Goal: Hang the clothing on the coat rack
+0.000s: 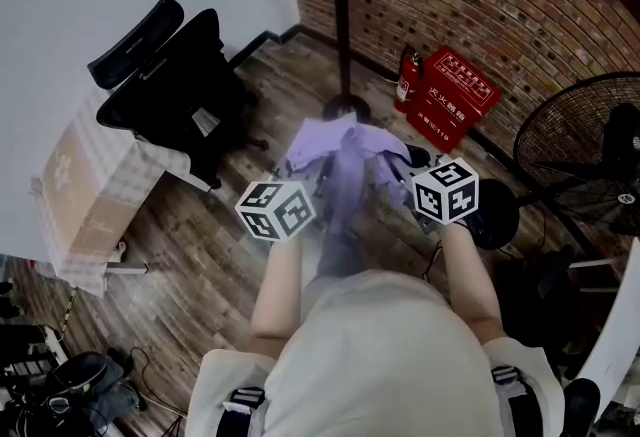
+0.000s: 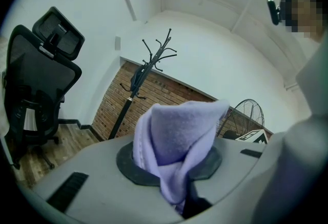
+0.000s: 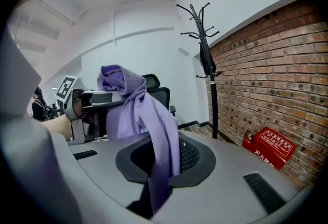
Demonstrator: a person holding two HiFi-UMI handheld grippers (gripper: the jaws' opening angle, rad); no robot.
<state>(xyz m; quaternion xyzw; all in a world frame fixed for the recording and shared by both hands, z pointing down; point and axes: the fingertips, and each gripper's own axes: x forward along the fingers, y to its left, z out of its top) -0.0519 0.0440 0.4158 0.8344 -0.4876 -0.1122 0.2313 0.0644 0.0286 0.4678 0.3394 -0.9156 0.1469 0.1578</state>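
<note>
A lilac garment (image 1: 345,165) hangs bunched between my two grippers in front of my chest. My left gripper (image 1: 300,195) is shut on one edge of the lilac garment (image 2: 174,151), which stands up as a fold out of the jaws. My right gripper (image 1: 410,180) is shut on another part of the garment (image 3: 148,125), which drapes over its jaws. The black coat rack (image 1: 340,15) stands ahead by the brick wall; its hooks (image 2: 159,54) show in the left gripper view and the coat rack (image 3: 205,59) rises at the right gripper view's centre right. Something dark hangs on one hook.
A black office chair (image 1: 175,85) stands at the left beside a cloth-covered table (image 1: 95,195). A red fire extinguisher box (image 1: 455,95) sits at the brick wall. A black floor fan (image 1: 580,140) stands at the right. Cables and gear (image 1: 60,385) lie at the lower left.
</note>
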